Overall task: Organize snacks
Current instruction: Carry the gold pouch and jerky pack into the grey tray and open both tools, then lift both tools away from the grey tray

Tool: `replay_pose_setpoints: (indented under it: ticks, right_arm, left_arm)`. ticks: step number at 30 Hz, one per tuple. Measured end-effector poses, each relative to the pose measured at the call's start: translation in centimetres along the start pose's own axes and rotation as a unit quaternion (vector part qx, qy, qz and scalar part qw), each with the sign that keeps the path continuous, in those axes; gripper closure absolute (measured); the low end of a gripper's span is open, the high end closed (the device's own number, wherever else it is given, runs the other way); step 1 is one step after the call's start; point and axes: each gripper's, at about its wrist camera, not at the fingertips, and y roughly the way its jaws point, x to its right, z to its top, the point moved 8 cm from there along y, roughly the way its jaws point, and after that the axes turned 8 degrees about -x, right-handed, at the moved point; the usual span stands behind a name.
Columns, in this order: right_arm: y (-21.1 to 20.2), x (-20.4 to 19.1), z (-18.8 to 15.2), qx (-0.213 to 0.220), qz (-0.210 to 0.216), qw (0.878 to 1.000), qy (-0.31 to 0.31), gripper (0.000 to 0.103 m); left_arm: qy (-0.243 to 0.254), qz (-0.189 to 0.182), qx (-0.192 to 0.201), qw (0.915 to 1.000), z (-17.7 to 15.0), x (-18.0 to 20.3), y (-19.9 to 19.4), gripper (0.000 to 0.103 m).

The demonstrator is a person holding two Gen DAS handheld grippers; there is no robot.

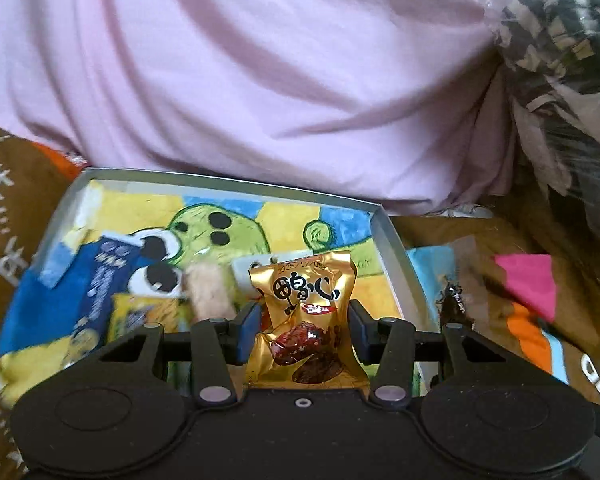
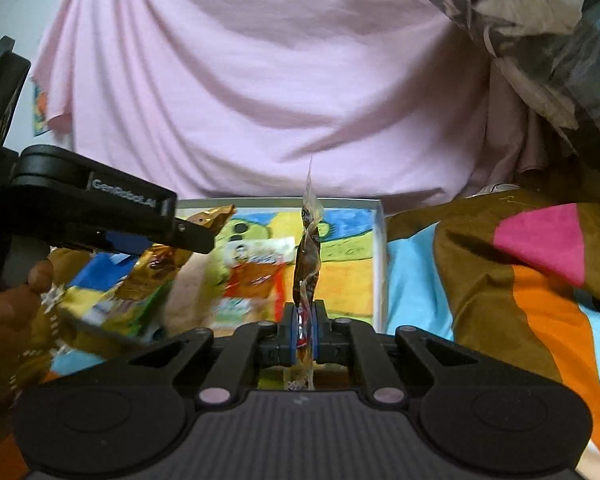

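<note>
A flat box with a cartoon print inside lies on the bed; it also shows in the right wrist view. It holds a blue packet, a tan roll snack and other packets. My left gripper has a gold snack packet between its jaws, which stand apart; whether they press it is unclear. In the right wrist view the left gripper hovers over the box with that gold packet. My right gripper is shut on a thin clear-wrapped brown snack, held edge-on above the box.
A pink sheet rises behind the box. A plastic bag with striped cloth sits at the upper right. A brown bedcover with pink, orange and blue patches lies right of the box. An orange-and-white packet lies in the box.
</note>
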Motion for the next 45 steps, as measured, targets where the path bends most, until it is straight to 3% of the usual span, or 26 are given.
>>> replay_pose_setpoints:
  ticks: [8, 16, 18, 23, 28, 32, 37, 45]
  right_arm:
    - [4.2, 1.3, -0.3, -0.026, 0.000, 0.999, 0.022, 0.095]
    - [4.7, 1.3, -1.1, -0.050, -0.001, 0.998, 0.036, 0.090]
    - [4.5, 1.3, -1.1, -0.050, -0.007, 0.998, 0.038, 0.075]
    - [3.7, 1.4, -1.0, -0.035, -0.001, 0.998, 0.048, 0.050]
    - [2.3, 1.6, -1.0, -0.018, 0.004, 0.998, 0.055, 0.037]
    - [0.9, 1.4, -0.7, 0.006, -0.006, 0.999, 0.053, 0.018]
    - [-0.9, 1.0, -0.4, 0.034, -0.025, 0.998, 0.050, 0.005]
    - [-5.4, -0.9, 0.6, 0.087, -0.037, 0.995, 0.036, 0.000]
  left_arm:
    - [0.020, 0.024, -0.017, 0.9994, -0.1, -0.7, 3.8, 0.054]
    - [0.029, 0.032, -0.029, 0.9986, -1.1, -0.4, 4.7, 0.052]
    - [0.032, 0.028, -0.036, 0.9984, -1.3, -0.2, 4.7, 0.051]
    - [0.027, 0.033, -0.037, 0.9984, -1.5, 0.0, 4.0, 0.044]
    - [0.025, 0.041, -0.021, 0.9986, -1.2, 0.0, 2.5, 0.026]
    - [0.018, 0.050, -0.005, 0.9986, -1.0, -0.5, 0.9, 0.016]
    - [0.009, 0.068, 0.032, 0.9971, -1.2, -1.4, -2.1, 0.002]
    - [0.009, 0.078, 0.081, 0.9936, -2.1, -2.2, -7.4, 0.001]
